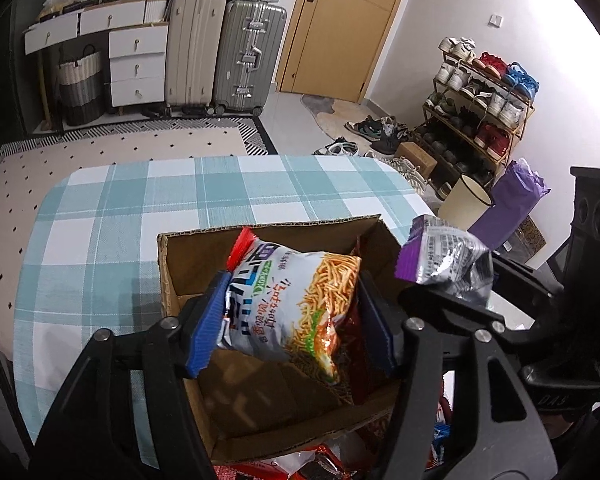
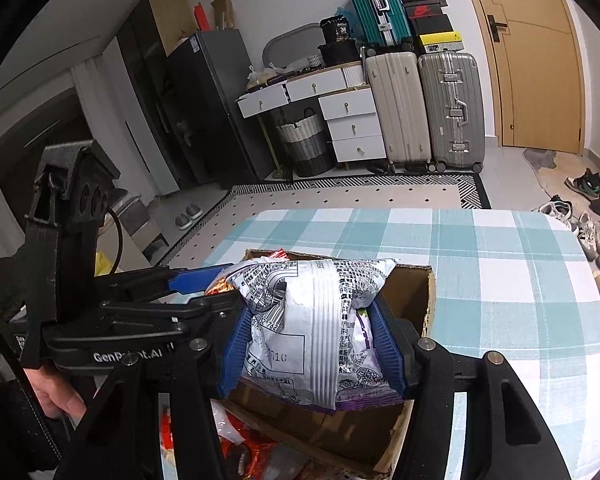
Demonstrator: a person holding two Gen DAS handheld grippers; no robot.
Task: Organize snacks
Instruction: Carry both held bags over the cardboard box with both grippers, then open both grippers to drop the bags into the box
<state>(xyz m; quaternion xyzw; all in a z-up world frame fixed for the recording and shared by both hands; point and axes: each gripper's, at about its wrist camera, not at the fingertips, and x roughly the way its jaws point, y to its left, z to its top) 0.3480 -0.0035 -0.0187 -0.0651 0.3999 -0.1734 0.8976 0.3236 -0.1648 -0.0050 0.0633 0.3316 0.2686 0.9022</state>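
My left gripper [image 1: 292, 320] is shut on a white and orange noodle snack bag [image 1: 296, 304] and holds it over the open cardboard box [image 1: 180, 264] on the checked table. A dark red packet [image 1: 354, 344] stands inside the box at its right wall. My right gripper [image 2: 312, 344] is shut on a silver and purple snack bag [image 2: 312, 320], held above the box's near edge [image 2: 428, 296]. That bag also shows in the left wrist view [image 1: 448, 260], to the right of the box. The left gripper's blue finger [image 2: 192, 280] shows beside it.
The blue and white checked tablecloth [image 1: 120, 216] covers the table around the box. Several loose red snack packets [image 2: 244, 452] lie near the front edge. Beyond are suitcases [image 1: 248, 56], white drawers [image 1: 136, 64], a shoe rack [image 1: 480, 108] and a bin [image 1: 464, 204].
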